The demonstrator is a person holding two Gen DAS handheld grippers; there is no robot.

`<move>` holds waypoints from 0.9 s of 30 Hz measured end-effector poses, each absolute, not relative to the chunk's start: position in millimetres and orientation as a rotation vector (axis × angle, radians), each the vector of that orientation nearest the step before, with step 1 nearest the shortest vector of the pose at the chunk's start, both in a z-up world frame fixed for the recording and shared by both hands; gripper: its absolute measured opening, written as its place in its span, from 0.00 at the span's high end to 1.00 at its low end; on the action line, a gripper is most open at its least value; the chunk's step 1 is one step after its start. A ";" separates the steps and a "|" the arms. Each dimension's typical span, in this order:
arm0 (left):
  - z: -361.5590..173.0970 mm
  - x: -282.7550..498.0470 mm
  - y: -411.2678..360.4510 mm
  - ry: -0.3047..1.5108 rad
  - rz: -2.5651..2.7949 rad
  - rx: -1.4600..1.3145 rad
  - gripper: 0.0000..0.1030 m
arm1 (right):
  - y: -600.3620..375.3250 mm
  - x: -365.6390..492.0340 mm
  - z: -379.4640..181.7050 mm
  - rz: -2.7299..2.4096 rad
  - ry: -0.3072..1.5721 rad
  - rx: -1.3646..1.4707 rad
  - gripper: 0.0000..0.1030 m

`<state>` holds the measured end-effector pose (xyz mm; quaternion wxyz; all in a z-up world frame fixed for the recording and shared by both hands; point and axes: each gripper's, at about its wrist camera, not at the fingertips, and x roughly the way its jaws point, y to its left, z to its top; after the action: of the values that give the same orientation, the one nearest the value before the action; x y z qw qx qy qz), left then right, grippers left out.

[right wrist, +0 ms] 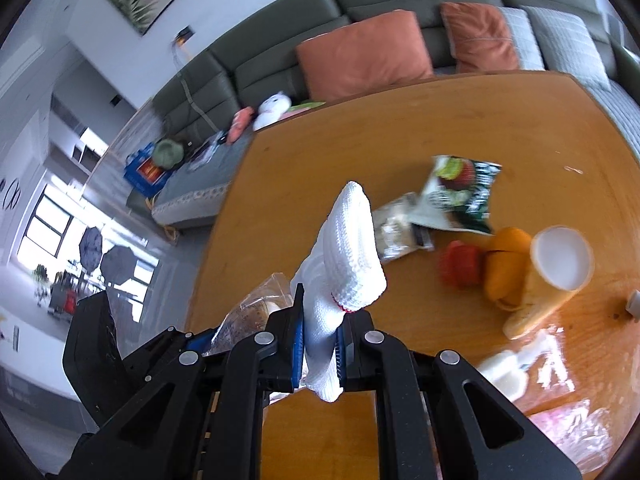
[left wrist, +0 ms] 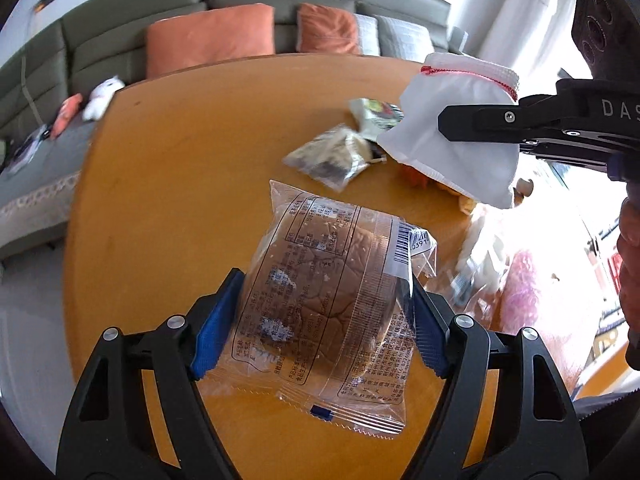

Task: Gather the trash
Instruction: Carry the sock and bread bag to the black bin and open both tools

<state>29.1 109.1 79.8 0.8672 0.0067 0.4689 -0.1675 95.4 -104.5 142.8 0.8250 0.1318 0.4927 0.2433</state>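
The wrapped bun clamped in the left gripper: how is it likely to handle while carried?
The wrapped bun is probably light and squashy; the blue fingers press on soft bread. Its glossy clear film looks slippery, so it might slide. The loose crimped ends would likely flop.

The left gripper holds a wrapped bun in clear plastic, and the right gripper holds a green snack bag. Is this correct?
Not quite. The right gripper is shut on a white knitted fabric item, as the right wrist view shows; the green snack bag lies on the table. The left gripper does hold the wrapped bun.
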 end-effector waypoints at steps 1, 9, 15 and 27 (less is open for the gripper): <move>77.9 26.0 112.9 0.983 -0.339 0.006 0.28 | -97.7 93.0 143.7 0.526 1.048 0.272 0.87; 73.3 -5.2 162.0 0.971 -0.223 -0.079 0.28 | -34.8 78.5 147.1 0.635 1.067 0.189 0.87; 74.2 -26.0 203.7 0.957 -0.124 -0.139 0.28 | 16.8 64.4 150.2 0.718 1.083 0.118 0.87; 63.7 -70.1 298.4 0.955 0.050 -0.241 0.28 | 123.8 32.9 148.7 0.876 1.118 -0.011 0.87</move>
<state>-70.1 298.4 63.7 0.8809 -0.1159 0.4582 0.0238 32.9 123.8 148.7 0.7583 -0.0048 0.5132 0.4019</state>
